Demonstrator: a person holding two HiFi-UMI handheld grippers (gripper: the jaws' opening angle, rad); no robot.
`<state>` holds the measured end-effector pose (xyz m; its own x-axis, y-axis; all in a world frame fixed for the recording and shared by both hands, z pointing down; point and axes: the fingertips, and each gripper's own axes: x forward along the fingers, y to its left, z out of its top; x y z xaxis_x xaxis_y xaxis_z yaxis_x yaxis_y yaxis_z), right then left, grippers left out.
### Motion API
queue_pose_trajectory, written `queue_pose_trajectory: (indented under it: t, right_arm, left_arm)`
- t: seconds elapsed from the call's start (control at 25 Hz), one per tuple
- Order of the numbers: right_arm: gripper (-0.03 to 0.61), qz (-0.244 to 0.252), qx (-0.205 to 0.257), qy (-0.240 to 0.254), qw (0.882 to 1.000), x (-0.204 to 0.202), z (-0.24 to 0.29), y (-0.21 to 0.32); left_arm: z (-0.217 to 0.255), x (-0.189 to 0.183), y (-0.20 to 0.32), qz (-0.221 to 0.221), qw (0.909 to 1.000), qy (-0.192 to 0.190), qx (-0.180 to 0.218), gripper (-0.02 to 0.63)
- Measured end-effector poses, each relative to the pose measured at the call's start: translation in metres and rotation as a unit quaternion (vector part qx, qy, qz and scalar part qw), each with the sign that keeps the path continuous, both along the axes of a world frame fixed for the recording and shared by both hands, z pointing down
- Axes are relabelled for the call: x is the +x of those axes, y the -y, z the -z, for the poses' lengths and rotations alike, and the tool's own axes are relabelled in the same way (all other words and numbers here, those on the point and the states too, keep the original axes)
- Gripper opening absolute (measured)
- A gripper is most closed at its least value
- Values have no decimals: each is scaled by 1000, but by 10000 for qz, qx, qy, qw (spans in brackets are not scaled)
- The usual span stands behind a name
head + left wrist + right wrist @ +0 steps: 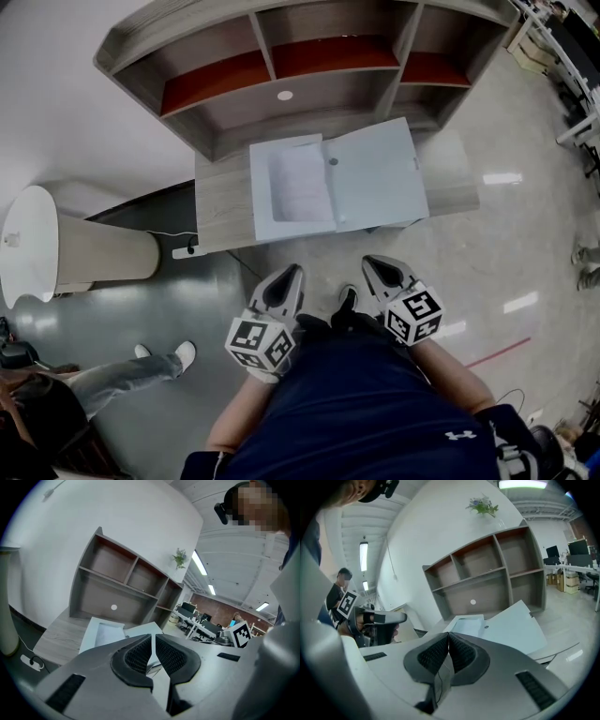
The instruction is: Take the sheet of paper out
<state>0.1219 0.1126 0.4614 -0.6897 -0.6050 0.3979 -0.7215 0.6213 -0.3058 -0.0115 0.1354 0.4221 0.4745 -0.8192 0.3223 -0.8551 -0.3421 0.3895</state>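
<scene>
A light-blue flat box [265, 192] lies open on the wooden desk [220, 202], with its lid [375, 173] folded out to the right. A white sheet of paper [302, 183] rests inside the tray. Both grippers hang close to my body, short of the desk and touching nothing. My left gripper [286, 277] is shut and empty, and so is my right gripper [380, 267]. In the left gripper view the box [93, 637] and the paper [110, 632] show beyond the closed pads [138, 656]. The right gripper view has the tray [468, 623] and lid [515, 625] ahead.
A grey shelf unit [281, 66] with red-backed compartments stands behind the desk. A white and beige cylinder [56, 248] lies at the left, with a power strip [187, 250] beside it. Another person's legs [122, 370] are at lower left. Office desks [572, 47] stand far right.
</scene>
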Motion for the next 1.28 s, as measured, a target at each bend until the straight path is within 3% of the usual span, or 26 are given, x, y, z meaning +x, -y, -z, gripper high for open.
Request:
queue_pose_trajectory:
  t: [0.36,0.92,1.16,1.28]
  right_arm:
    - [14,-207,-705,-35,9973,2,-49,56]
    - [15,-769,-1016,-240,9916,-34,-74,118]
    - [17,-1012,-1244,-182,9869,-48,-90,151]
    - [73,-1065,-1503,-166,9827,-52,-108,169]
  left_arm:
    - [-8,-12,30,133,9997,9,-205,38]
    - [-15,-68,110,-175,9995,-186,-201,38]
    - [-26,-103,143,-243,9996,51,-124,38]
    - [-41,-116,155,-361,9990,79,-234,38]
